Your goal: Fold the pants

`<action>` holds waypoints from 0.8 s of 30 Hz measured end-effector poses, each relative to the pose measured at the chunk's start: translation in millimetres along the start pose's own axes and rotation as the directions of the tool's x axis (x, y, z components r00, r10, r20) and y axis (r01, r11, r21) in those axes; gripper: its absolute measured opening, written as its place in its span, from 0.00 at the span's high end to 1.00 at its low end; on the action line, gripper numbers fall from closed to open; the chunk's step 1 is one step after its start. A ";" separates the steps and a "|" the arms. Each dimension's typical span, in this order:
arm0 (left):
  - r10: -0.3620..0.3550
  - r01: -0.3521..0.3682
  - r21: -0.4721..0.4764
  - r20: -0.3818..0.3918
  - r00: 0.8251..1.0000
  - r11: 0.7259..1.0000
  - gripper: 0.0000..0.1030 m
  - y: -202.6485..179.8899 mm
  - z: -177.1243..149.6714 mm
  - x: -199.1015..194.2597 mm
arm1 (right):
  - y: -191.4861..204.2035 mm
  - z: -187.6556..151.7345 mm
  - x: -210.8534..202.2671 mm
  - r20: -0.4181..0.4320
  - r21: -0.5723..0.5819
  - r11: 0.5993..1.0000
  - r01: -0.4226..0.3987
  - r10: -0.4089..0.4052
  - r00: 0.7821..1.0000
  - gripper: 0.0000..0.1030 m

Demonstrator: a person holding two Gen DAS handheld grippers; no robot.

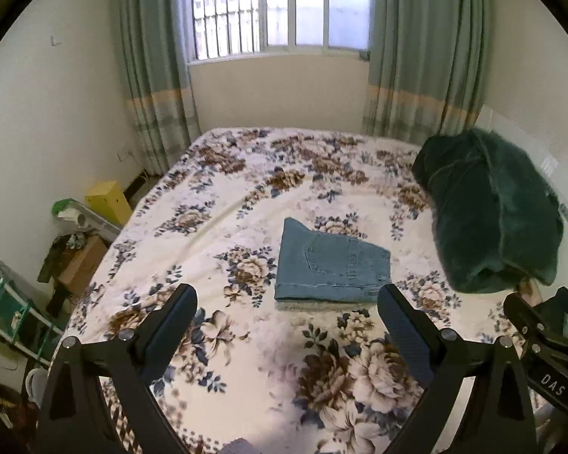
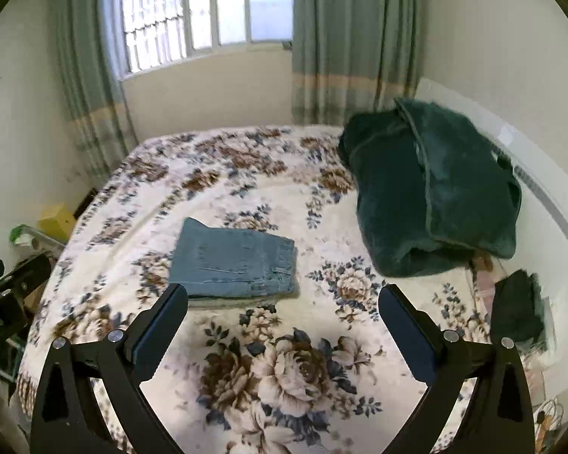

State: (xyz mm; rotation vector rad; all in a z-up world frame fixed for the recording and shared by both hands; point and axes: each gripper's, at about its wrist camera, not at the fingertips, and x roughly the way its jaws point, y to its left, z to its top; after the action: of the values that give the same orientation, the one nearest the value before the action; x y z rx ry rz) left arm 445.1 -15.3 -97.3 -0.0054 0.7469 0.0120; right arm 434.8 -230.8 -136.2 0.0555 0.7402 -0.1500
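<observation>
Left wrist view: blue denim pants [image 1: 331, 265], folded to a compact rectangle, lie flat on the cream bedspread with brown and blue flowers [image 1: 246, 174], about mid-bed. Back pocket faces up; cuff or hem edge runs along the near side. A paler layer shows just under that near edge, cannot tell what it is. Left gripper [image 1: 287, 304] hangs above the bed on the near side of the pants, fingers spread wide, nothing between them; right fingertip overlaps the bundle's near right corner in the picture, but contact is unclear. Part of the right gripper [image 1: 541, 340] shows at the lower right edge. Dark green plush blanket [image 1: 488, 215], bundled, sits at the right side of the bed, apart from the pants, probably pushed aside to free working space. Grey-green curtains [image 1: 155, 75] flank a barred window [image 1: 280, 3]. Yellow box [image 1: 108, 200] and clutter on the floor to the left.

Right wrist view: the pants [image 2: 233, 261] sit left of centre, edges squared, layers stacked at the right end. The right gripper [image 2: 283, 299] is likewise wide open and empty, held near the bundle's front edge. Green blanket [image 2: 431, 189] is at far right.

Judgement: folding looks complete or nearly so; both tools are free of the cloth, likely because no further grip is needed. If anything remains, a light press to flatten the stack.
</observation>
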 end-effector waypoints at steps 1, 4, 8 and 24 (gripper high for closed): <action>0.006 -0.006 -0.003 0.008 1.000 1.000 0.05 -0.3 -1.5 -10.4 | 1.1 -1.9 -18.8 0.017 -0.008 1.000 -0.006 0.007 1.000 0.01; 0.015 -0.015 -0.005 0.035 0.999 1.000 0.05 0.0 -9.0 -56.3 | 0.1 -7.2 -68.0 0.051 -0.024 0.999 -0.029 0.031 0.998 0.01; 0.026 -0.027 0.001 0.067 0.997 1.000 0.05 -0.3 -21.0 -103.1 | -7.4 -14.8 -131.6 0.093 -0.021 0.998 -0.060 0.061 0.994 0.01; 0.000 -0.002 0.016 0.123 0.992 1.000 0.00 7.9 -33.6 -167.5 | -10.3 -37.6 -257.9 0.150 -0.032 0.999 -0.038 0.042 0.988 0.00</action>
State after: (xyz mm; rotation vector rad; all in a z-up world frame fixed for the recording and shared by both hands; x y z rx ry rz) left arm 299.3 -9.2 -8.2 0.0110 0.6232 0.0069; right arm 220.3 -207.1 10.2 0.0306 0.5902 -0.1039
